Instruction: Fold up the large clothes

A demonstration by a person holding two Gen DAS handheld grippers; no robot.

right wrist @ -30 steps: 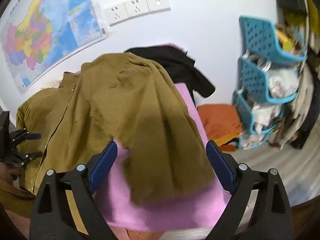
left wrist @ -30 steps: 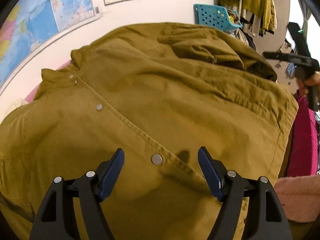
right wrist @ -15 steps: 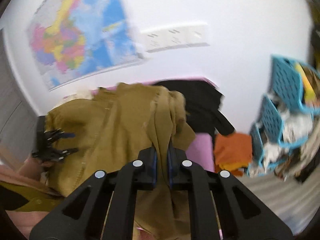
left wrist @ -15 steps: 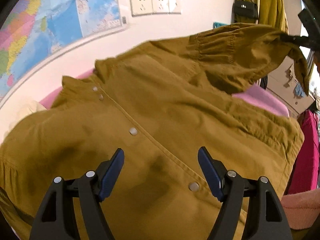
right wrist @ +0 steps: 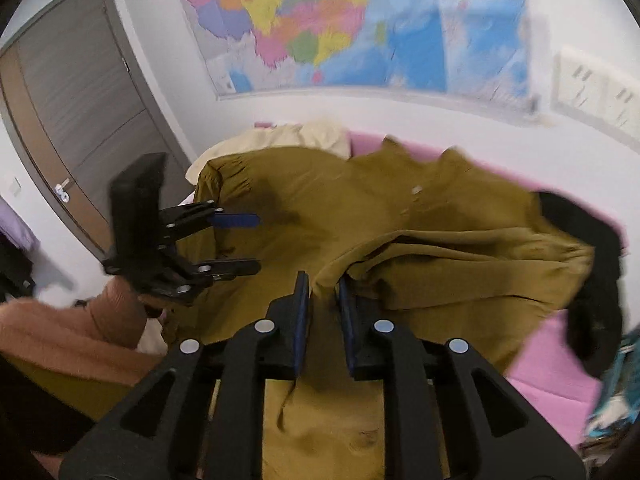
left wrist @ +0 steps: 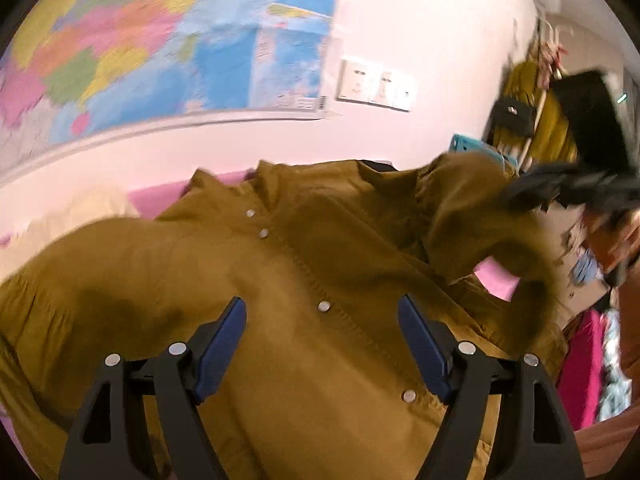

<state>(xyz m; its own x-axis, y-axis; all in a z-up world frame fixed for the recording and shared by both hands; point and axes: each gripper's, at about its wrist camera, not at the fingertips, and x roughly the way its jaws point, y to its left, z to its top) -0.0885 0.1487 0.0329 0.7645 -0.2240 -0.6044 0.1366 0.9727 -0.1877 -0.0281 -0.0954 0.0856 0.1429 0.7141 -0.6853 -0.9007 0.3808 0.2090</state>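
Observation:
An olive-brown snap-button jacket (left wrist: 320, 260) lies front up on a pink blanket (left wrist: 496, 276). My left gripper (left wrist: 322, 332) hovers open over the jacket's snap placket, nothing between its pads. In the right wrist view it shows at the left (right wrist: 248, 242), above the jacket (right wrist: 320, 200). My right gripper (right wrist: 324, 300) has a fold of the jacket's sleeve (right wrist: 460, 256) pinched in the narrow gap between its pads, and its jaws are opening slightly. The left wrist view shows that gripper blurred (left wrist: 560, 188), holding the sleeve (left wrist: 472, 208) raised over the jacket's right side.
A black garment (right wrist: 592, 280) lies at the jacket's far right and a cream cloth (right wrist: 304, 140) at the back. A map (left wrist: 160, 40) and sockets (left wrist: 376, 88) hang on the wall. A door (right wrist: 80, 120) is at left, a teal basket (left wrist: 468, 146) and hanging clothes (left wrist: 536, 120) at right.
My right gripper shut on the sleeve, lifted it and carried it left across the jacket. My left gripper stayed open and rose, drawing back over the placket.

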